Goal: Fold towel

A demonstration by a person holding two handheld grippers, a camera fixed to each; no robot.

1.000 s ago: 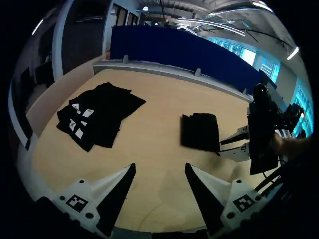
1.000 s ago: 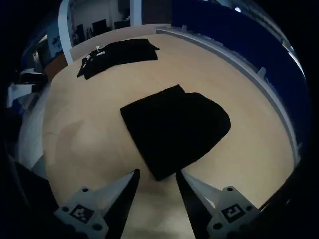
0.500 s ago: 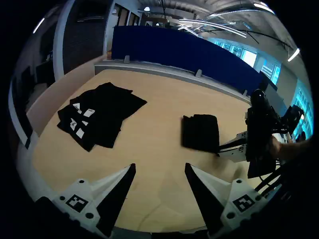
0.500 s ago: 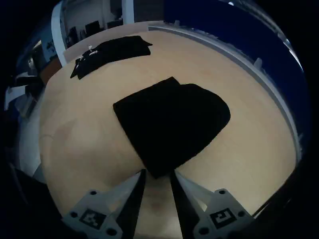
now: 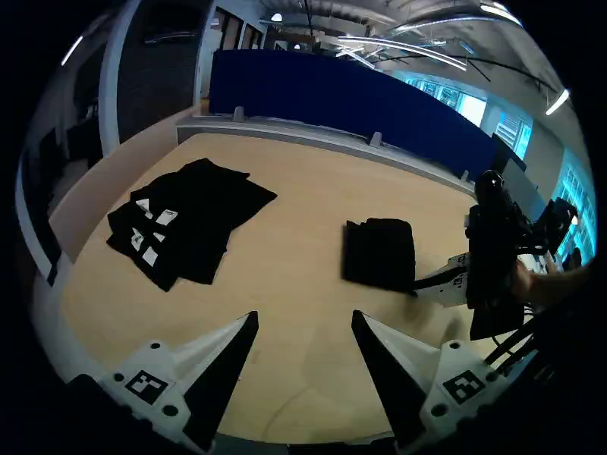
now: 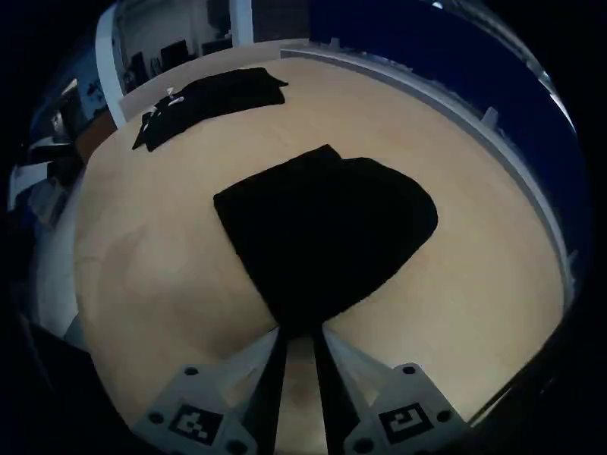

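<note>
Towel [image 6: 326, 227] lies folded, near corner pinched by right claw [image 6: 300, 334].

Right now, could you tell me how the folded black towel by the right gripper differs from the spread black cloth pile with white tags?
The folded black towel is a compact, neat block; the spread black cloth pile is wider, layered and ragged-edged. White tags show on the pile, none on the towel. The right gripper pinches the towel's near corner; the pile lies apart, untouched. Both are black and lie on the light wooden table.
</note>
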